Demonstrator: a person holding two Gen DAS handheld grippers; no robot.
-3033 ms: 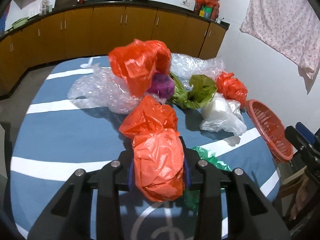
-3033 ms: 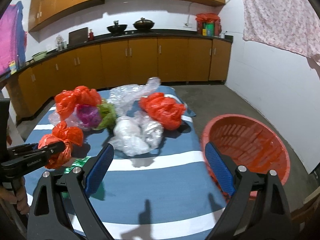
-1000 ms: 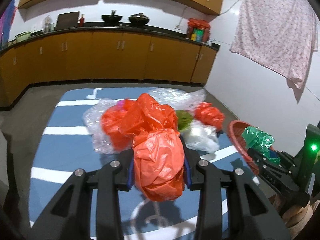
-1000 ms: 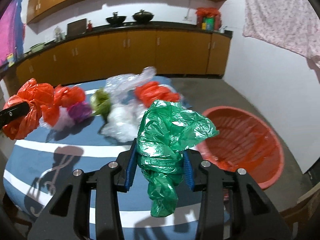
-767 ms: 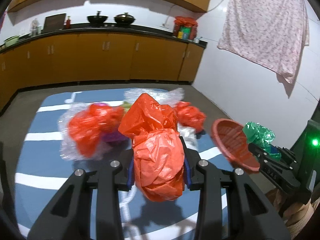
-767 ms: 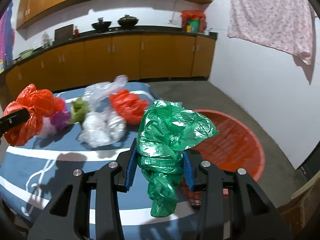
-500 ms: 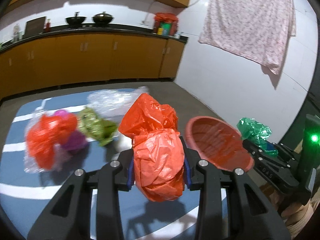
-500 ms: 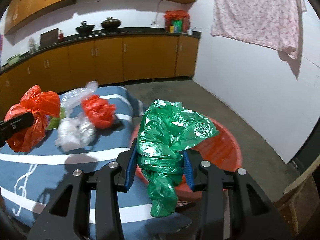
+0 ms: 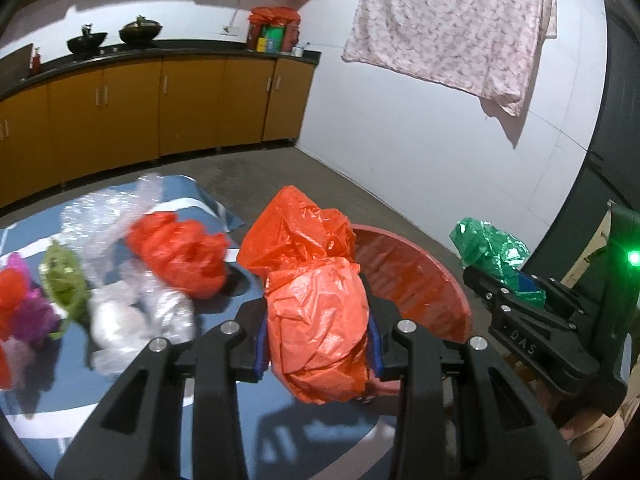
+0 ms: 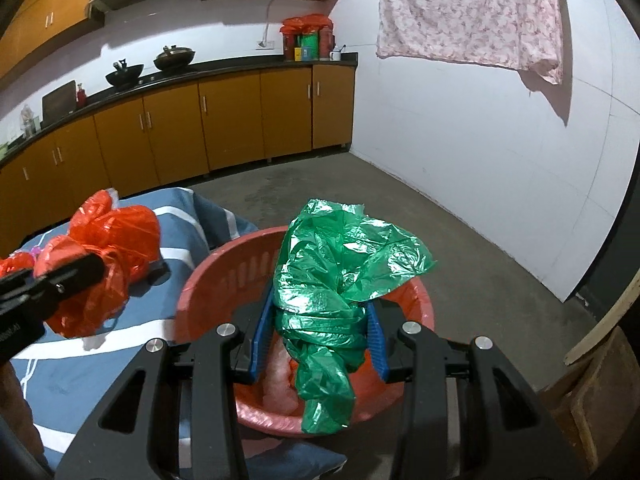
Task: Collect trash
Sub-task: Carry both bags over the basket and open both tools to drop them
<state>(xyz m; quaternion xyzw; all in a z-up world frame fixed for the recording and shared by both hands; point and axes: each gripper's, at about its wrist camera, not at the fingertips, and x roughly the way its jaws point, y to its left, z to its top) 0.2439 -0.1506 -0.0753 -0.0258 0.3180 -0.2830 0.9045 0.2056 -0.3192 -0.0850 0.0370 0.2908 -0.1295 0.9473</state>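
My left gripper (image 9: 318,334) is shut on a crumpled orange plastic bag (image 9: 316,300) and holds it in the air just left of the red basket (image 9: 420,276). My right gripper (image 10: 318,338) is shut on a green plastic bag (image 10: 340,276) and holds it right above the red basket (image 10: 208,280). The green bag (image 9: 490,250) and right gripper also show at the right of the left wrist view. The orange bag (image 10: 90,300) shows at the left of the right wrist view.
More trash lies on the blue striped table (image 9: 120,392): another orange bag (image 9: 180,256), a white bag (image 9: 132,320), clear wrap (image 9: 108,212), green (image 9: 64,276) and purple (image 9: 28,316) bags. Wooden cabinets (image 10: 224,124) line the far wall. A cloth (image 10: 468,12) hangs right.
Both grippers have swung right, away from the trash pile, toward the red basket. The right gripper took hold of the green bag since three seconds ago and now hangs over the basket.
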